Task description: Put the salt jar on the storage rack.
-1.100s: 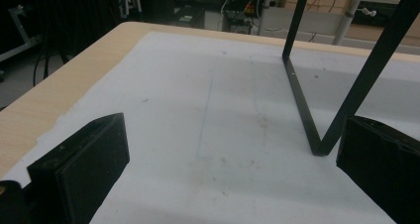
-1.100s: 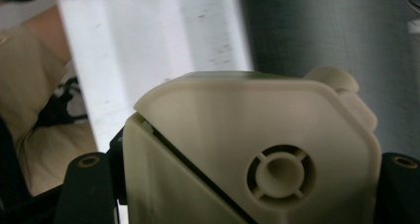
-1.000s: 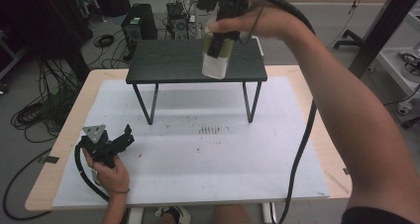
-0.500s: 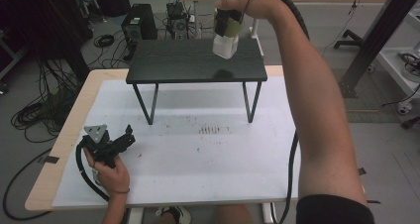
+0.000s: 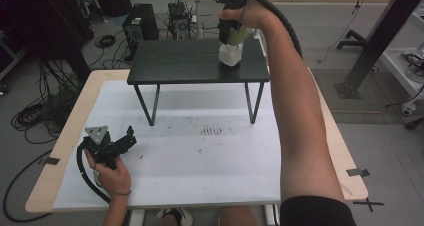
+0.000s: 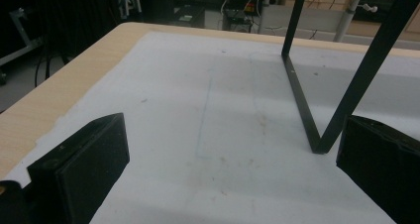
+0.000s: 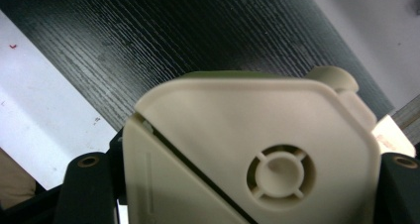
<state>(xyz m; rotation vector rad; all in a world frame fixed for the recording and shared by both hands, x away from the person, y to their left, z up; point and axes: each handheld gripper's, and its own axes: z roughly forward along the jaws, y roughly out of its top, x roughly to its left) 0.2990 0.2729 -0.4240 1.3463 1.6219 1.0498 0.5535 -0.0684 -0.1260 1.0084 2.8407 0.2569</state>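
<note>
- The high view is taken from above the near edge of the table, facing forward and down, far enough for the black shelf at 12 o'clock to be included.
- The left gripper view is taken low over the white mat, facing a shelf leg at 2 o'clock; both are shared with the high view.
- The right gripper view is set very close above a cream container, with the shelf top seen behind it.

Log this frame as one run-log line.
right gripper: shut on cream container, above black shelf | left gripper: open, nothing between jaws, low over white mat | container: not yet released
</note>
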